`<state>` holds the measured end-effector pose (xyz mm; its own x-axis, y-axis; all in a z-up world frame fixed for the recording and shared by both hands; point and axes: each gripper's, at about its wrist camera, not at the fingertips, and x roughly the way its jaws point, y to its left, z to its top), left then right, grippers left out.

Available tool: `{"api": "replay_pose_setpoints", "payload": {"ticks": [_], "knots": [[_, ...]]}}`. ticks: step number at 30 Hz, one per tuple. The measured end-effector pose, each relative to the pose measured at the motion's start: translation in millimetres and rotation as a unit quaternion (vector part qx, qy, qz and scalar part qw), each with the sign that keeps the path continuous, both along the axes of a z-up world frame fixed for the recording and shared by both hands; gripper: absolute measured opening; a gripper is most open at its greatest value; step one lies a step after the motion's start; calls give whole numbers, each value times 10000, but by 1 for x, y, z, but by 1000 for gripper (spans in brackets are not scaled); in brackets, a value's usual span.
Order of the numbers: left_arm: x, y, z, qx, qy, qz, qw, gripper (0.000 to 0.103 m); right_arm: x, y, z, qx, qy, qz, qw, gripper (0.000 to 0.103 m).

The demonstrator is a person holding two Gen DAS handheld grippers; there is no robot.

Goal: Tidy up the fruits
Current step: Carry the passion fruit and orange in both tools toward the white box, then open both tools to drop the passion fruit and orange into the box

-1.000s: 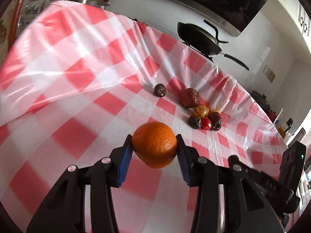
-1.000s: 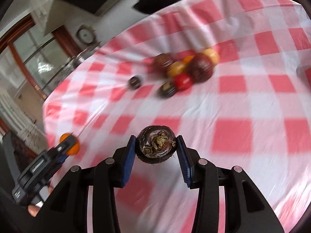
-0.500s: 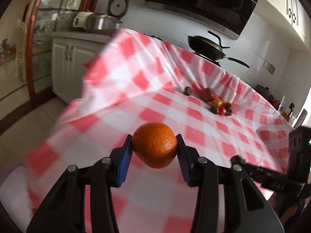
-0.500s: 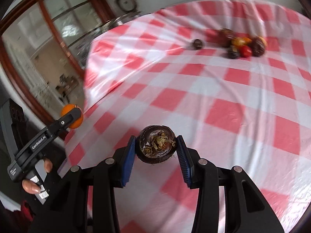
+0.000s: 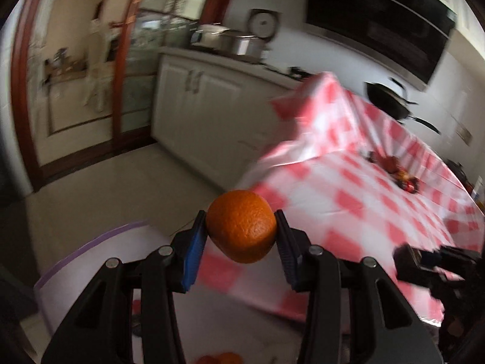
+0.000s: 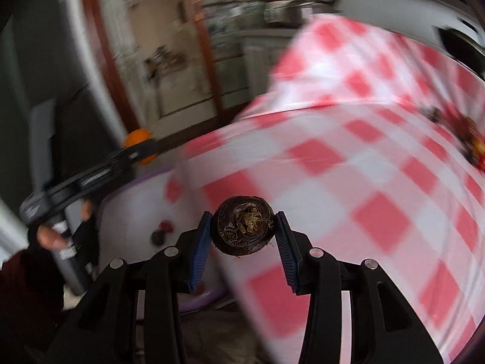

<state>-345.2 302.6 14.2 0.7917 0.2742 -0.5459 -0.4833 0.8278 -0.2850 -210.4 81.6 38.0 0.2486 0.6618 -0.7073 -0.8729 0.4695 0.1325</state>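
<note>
Item: left gripper (image 5: 241,235); jaws closed on an orange (image 5: 241,226), blue pads pressed against its two sides, fruit clear of any surface.

Item: right gripper (image 6: 242,232); jaws closed on a dark fruit (image 6: 243,230) (round, wrinkled, dried stem end facing the camera; kind not certain), likewise carried in the air.

Item: bin (image 6: 133,209); white, purple-rimmed, standing off the near corner of the table (image 6: 348,163) and lower than its top; holds at least two small dark fruits (image 6: 162,232) in the right view, and something orange shows at the bottom edge of the left view.

Item: remaining fruits (image 5: 400,176); a small blurred cluster far across the checked cloth, well apart from both grippers.

Governing relation: the bin lies below and ahead of both loads; from the left gripper it sits directly under and slightly left of the orange; from the right gripper it lies down and to the left of the dark fruit, with the table corner under the jaws; the left gripper appears nearer to a clean drop, so the orange likely goes first.

Axis: both fruits near-round; no long axis to mind.

Condition: both views blurred.
</note>
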Motion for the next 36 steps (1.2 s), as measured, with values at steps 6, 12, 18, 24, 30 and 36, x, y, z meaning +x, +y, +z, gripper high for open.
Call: {"api": "replay_pose_setpoints", "payload": {"ticks": [6,12,18,24,30,36], "knots": [[-26,45,-40,-521,336,571,9964,44,-63,56,-25,-603,-405,1202,9901,42],[-32,73,-85,-948,1049,912,9858,45,-98,97,-75,-1459,-381,1817,9717,42],[-26,106,-142,-1714,1966,1081,9593,44,-106,132,-128,-2220,-177,2021,9537,42],[-32,117,-173,-1925,2331,1277,9446,44,-116,155,-161,-2690,-54,2281,9357,42],[-34,114,-178,-1817,2332,1269,9468,45,-136,154,-174,-2869,-107,2776,9168,42],[-11,86,-158,-1210,2210,844,9640,49,-152,147,-175,-2960,-296,3062,9043,43]]}}
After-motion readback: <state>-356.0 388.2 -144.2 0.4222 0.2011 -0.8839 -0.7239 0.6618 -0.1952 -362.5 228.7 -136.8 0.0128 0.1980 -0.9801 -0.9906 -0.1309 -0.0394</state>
